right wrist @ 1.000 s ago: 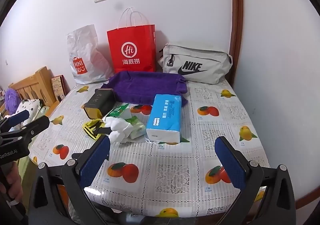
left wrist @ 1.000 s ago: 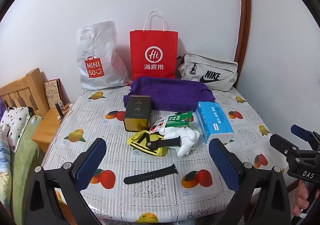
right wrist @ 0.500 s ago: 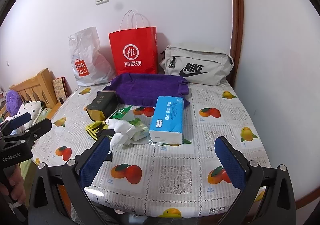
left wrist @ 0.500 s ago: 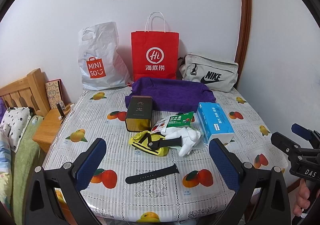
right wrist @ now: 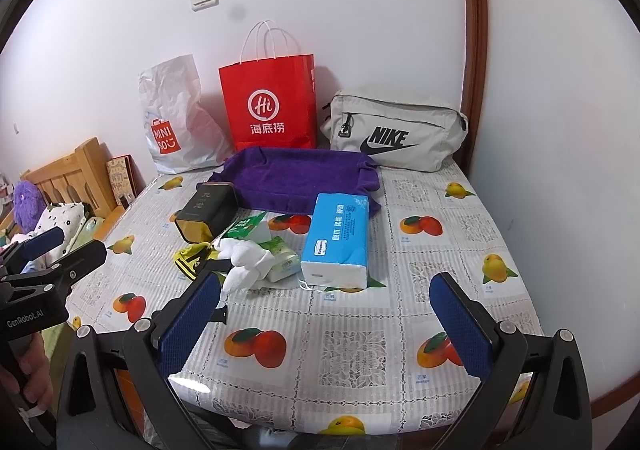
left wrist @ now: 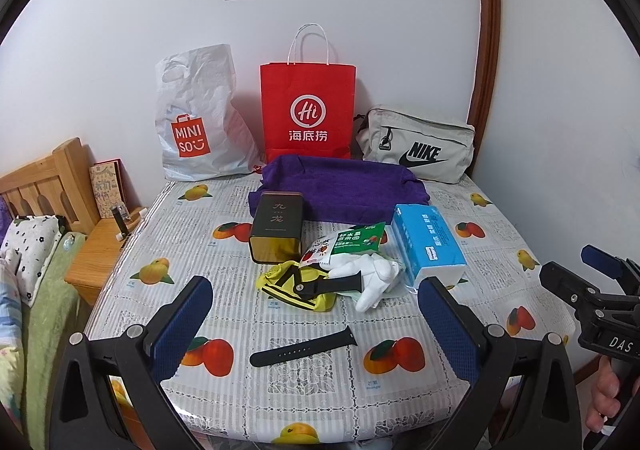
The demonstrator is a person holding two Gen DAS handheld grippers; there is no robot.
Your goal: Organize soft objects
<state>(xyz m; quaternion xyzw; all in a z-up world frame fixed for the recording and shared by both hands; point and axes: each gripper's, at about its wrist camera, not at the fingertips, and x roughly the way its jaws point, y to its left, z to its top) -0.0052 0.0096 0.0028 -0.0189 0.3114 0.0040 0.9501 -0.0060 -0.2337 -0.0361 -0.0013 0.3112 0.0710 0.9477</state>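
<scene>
While held above table (left wrist: 168, 210), left gripper (left wrist: 316, 314) wide, empty, right gripper (right wrist: 326, 314) wide, empty

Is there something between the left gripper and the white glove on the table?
Yes. A loose black watch strap lies on the table between the open left gripper and the white glove. A second black strap lies against the glove.

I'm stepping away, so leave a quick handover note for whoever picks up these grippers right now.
Left gripper and right gripper: both open, empty, hovering at the table's near edge.
Soft things sit mid-table: white glove, yellow cloth, blue tissue pack; purple towel lies behind them.
Done: nothing visibly sorted.
Left: all of it.
</scene>
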